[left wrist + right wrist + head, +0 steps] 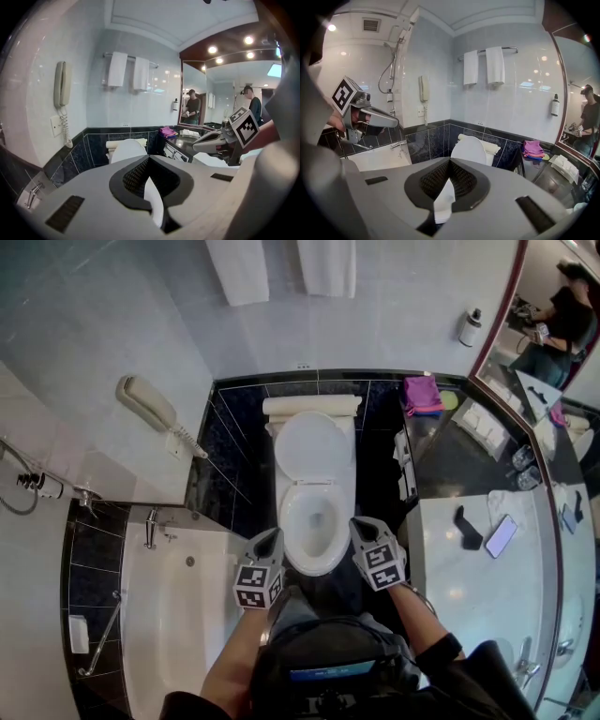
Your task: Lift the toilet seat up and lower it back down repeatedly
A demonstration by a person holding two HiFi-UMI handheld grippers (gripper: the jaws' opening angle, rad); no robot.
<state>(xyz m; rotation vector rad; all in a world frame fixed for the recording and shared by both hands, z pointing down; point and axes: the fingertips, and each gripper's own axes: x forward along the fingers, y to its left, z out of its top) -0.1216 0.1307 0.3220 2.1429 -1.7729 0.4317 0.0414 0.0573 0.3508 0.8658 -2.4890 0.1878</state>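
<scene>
Closest to the person, the left gripper and right gripper hang on either side of the toilet bowl's near rim. Each is clenched, its pads meeting at the tips, with nothing held and nothing touched. Between them the toilet bowl lies uncovered, its inside pale. Just past it the toilet seat stands tipped up against the tank, along with the lid as far as I can tell; the two white ovals cannot be told apart. A rolled towel lies across the tank top behind. To the left the bathtub sits close beside the toilet, and to the right the desk edge crowds in, carrying a phone, so only a narrow dark-tiled strip flanks the bowl.
</scene>
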